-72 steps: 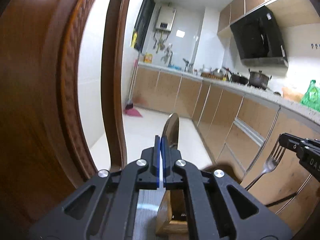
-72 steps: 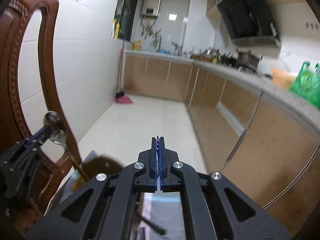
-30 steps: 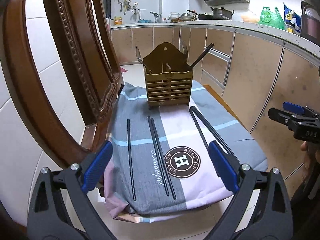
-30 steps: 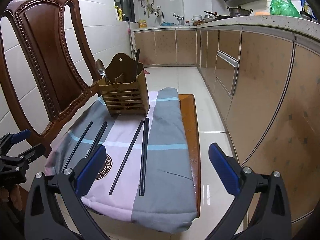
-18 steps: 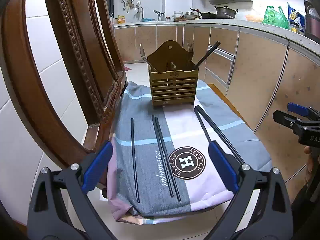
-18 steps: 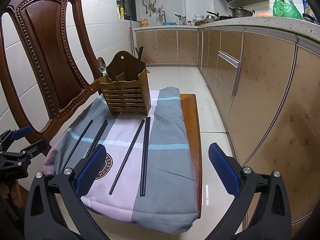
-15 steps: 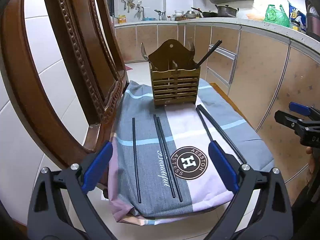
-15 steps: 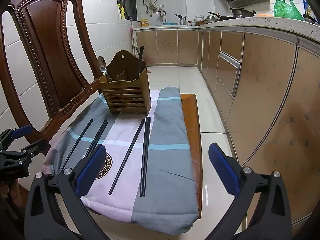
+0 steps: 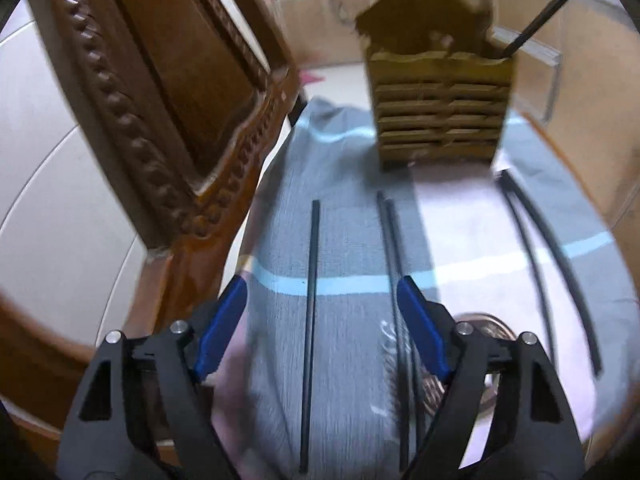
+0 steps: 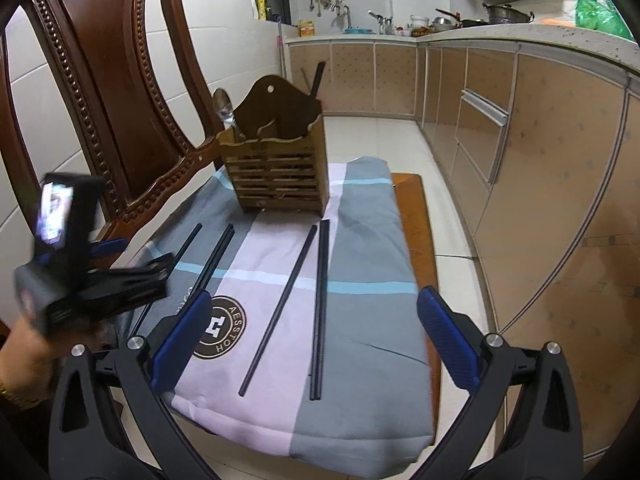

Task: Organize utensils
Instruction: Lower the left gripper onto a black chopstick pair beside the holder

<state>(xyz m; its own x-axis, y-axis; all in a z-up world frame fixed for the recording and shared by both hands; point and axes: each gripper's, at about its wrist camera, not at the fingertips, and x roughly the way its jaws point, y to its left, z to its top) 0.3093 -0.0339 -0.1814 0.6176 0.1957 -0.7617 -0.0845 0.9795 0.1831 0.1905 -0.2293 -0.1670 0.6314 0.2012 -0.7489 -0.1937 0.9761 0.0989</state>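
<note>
Motion blur smears the wooden holder (image 9: pixel 438 92); its contents stay unreadable in the left view.

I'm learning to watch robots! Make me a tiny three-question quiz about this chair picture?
1. True or false: the left gripper is open over a lone chopstick.
2. What sticks up at the holder's left side: A fork, B spoon, C knife?
3. Fill in: the loose chopsticks lie on a striped ____.

Key: 1 true; 2 B; 3 cloth.
</note>
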